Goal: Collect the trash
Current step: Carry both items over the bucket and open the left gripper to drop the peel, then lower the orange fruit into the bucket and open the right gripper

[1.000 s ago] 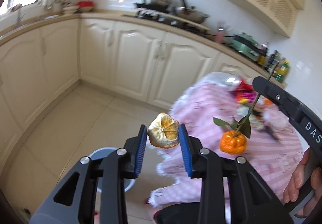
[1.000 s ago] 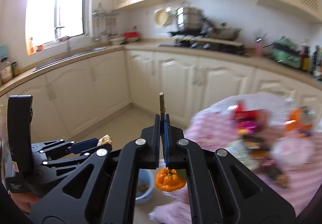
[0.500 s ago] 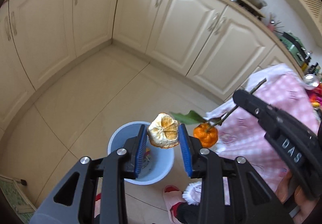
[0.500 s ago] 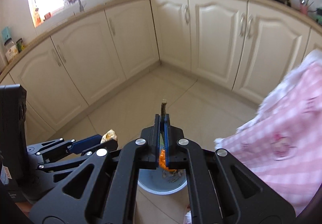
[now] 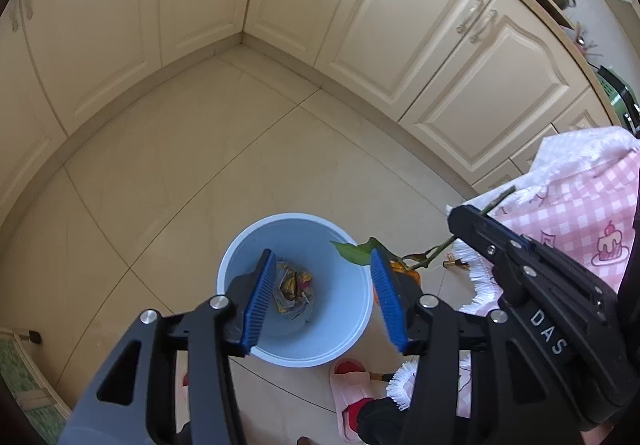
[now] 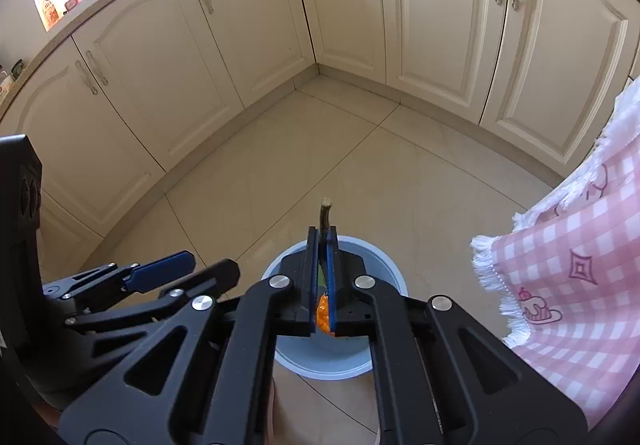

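Note:
A light blue bin (image 5: 344, 309) stands on the tiled floor with crumpled scraps (image 5: 292, 289) at its bottom. My left gripper (image 5: 322, 253) hangs right over it, its jaws opening, and nothing is between the blue pads. To its right, my right gripper (image 5: 464, 215) is shut on the woody stem (image 5: 436, 249) of a small orange tangerine (image 5: 410, 275) with green leaves (image 5: 356, 251). In the right wrist view the right gripper (image 6: 322, 233) pinches the stem (image 6: 325, 213), the tangerine (image 6: 323, 311) dangles below over the bin (image 6: 384, 261), and the left gripper (image 6: 200, 265) is at the left.
A pink checked tablecloth (image 5: 580, 213) with a white fringe hangs at the right, close to the bin. A person's foot in a pink slipper (image 5: 352, 385) stands just in front of the bin. Cream cabinets (image 6: 440, 25) wrap around the floor; a green mat (image 5: 16, 365) lies bottom left.
Both grippers sank from table height to just above the bin. The left jaws spread and the dried peel they held is gone from between them. The right one still pinches the stem.

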Available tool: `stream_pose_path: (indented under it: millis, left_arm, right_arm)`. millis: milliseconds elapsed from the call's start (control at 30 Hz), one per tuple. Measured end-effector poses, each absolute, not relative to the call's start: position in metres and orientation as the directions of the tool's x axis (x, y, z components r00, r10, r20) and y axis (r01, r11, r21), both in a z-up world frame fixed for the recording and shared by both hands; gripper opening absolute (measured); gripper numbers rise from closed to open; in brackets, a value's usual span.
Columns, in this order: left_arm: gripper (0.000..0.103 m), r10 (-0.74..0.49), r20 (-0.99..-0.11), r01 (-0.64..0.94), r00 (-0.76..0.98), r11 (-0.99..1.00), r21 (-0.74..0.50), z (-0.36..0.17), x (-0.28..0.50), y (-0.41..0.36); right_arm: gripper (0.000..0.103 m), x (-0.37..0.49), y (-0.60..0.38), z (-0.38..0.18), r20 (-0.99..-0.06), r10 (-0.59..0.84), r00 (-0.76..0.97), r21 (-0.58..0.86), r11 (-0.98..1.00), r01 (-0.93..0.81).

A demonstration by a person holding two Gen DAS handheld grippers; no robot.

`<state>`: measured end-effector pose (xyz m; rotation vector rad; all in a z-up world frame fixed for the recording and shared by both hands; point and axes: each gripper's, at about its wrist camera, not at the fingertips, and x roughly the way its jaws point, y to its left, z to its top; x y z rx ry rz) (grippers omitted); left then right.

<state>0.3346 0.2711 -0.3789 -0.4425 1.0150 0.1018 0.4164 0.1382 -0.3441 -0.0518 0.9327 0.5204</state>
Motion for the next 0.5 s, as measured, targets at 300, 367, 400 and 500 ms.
stream_pose_path:
  millis: [300, 367, 400, 500]
  left_arm:
    - [0.050, -0.114, -0.840, -0.324, 0.531, 0.888, -0.326, -0.383, 0.330, 0.283]
    - [0.050, -0.114, -0.842, -0.324, 0.528, 0.889, -0.324, -0.382, 0.331, 0.283]
    - [0.050, -0.108, -0.843, -0.325, 0.527, 0.891, -0.317, -0.382, 0.331, 0.283]
    - [0.051, -0.100, -0.846, -0.324, 0.525, 0.895, -0.306, -0.382, 0.329, 0.284]
  right_arm:
    - [0.004, 0.417, 0.152, -0.354, -0.791, 0.398, 0.465, 0.177, 0.876, -0.449]
    - [0.005, 0.416, 0.153, -0.356, -0.794, 0.391, 0.466, 0.172, 0.879, -0.444]
    - [0.005, 0.417, 0.154, -0.357, -0.794, 0.390, 0.467, 0.173, 0.881, -0.440]
    - [0.005, 0.419, 0.155, -0.361, -0.804, 0.374, 0.462, 0.167, 0.888, -0.429]
